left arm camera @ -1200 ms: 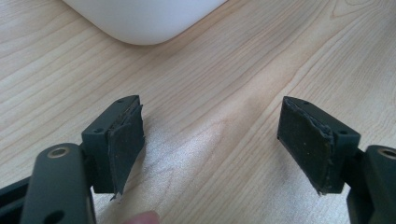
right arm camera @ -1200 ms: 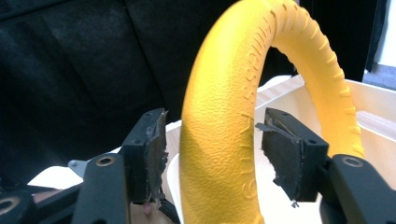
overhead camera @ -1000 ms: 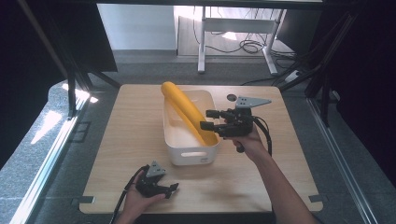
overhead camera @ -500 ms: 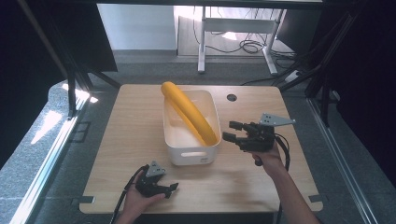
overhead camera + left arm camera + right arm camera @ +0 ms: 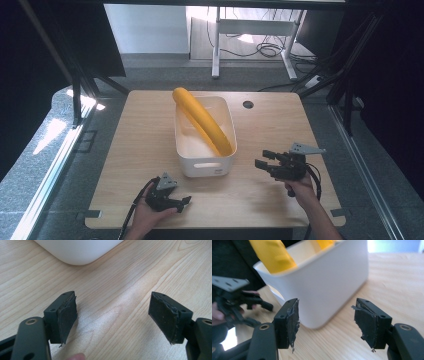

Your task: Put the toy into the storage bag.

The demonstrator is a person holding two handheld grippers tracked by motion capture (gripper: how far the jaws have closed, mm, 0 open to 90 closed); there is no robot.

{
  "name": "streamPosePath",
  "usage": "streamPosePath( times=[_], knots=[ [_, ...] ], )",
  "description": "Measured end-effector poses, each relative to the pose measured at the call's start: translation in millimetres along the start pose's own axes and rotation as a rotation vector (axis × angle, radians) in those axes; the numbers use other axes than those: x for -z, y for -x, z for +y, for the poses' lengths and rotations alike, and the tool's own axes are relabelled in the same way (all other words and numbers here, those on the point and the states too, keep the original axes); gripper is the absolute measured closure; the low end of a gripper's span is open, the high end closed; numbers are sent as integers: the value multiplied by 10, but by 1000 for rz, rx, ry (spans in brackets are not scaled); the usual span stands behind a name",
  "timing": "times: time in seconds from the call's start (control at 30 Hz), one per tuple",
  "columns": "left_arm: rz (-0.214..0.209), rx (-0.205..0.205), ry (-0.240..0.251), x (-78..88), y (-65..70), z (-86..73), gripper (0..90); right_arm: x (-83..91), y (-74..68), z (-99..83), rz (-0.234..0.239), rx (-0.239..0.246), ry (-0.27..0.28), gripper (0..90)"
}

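I see a white bin [image 5: 203,150] standing near the middle of the wooden table [image 5: 135,130], with a long yellow banana-shaped thing [image 5: 202,120] lying slantwise in it, its far end poking up over the back rim. My left gripper [image 5: 184,201] rests low on the table by the near edge, just in front of the bin's near left corner, its jaws spread wide with bare wood between them. In the left gripper view the bin's rounded corner [image 5: 77,251] sits just ahead. My right gripper [image 5: 262,159] hangs to the right of the bin, apart from it, pointing at its side wall, jaws wide and empty. In the right gripper view the bin wall [image 5: 329,285] fills the gap ahead.
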State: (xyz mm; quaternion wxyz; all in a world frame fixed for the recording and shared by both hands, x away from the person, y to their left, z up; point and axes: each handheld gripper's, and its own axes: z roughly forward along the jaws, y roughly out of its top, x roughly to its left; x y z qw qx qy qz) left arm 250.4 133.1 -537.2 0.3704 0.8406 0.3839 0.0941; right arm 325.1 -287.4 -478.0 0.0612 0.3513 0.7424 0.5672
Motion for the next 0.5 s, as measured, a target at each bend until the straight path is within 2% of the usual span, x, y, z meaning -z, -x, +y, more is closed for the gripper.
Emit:
streamPosePath(
  times=[0.2,0.37,0.5],
  knots=[
    [3,8,9,19,-18,-2,231,-44,64,-98,-22,-12,-25,368],
    [4,9,8,17,-32,-7,231,-73,52,-119,-36,20,-53,367],
    [2,11,3,13,-32,-5,231,-102,54,-133,-36,23,-68,364]
  ],
)
